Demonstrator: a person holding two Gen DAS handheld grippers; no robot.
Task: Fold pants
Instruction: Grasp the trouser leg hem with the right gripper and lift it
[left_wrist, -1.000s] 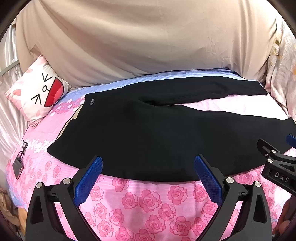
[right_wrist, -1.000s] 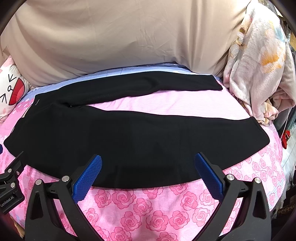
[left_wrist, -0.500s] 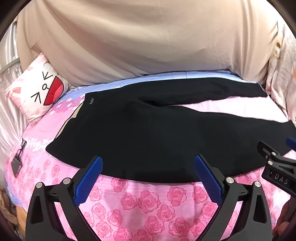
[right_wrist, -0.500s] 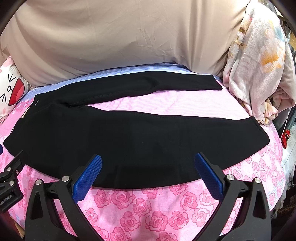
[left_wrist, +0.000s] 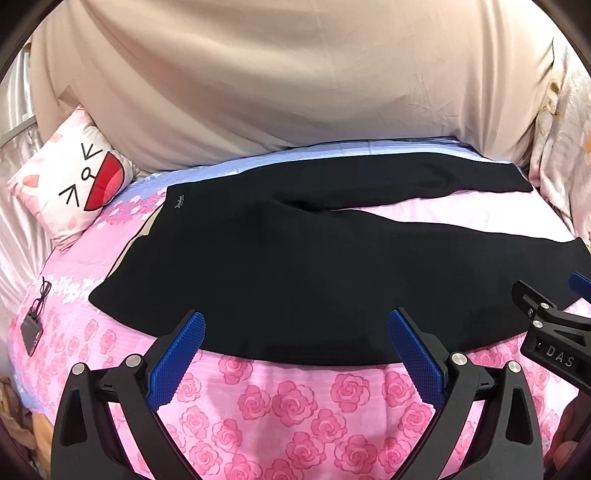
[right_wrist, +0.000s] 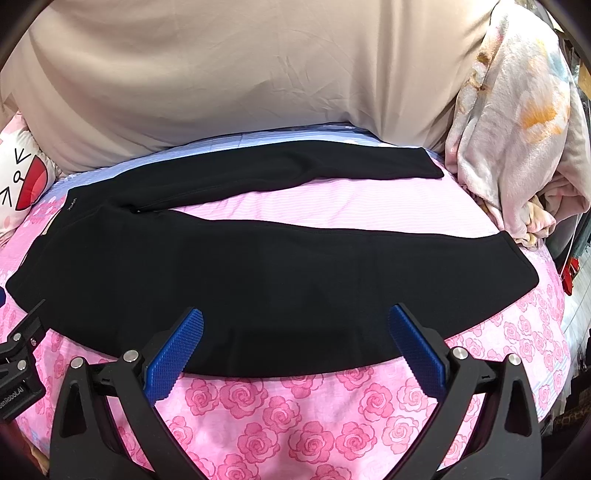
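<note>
My black knit pants lie flat on the pink rose-print bed sheet, waistband to my left, legs splayed in a V to the right. My left hand-held gripper and right hand-held gripper both hover spread wide over the near edge, gripping nothing. If I pinch too deep I may catch the sheet too (same soft give), and uneven grabs could skew the fold.
</note>
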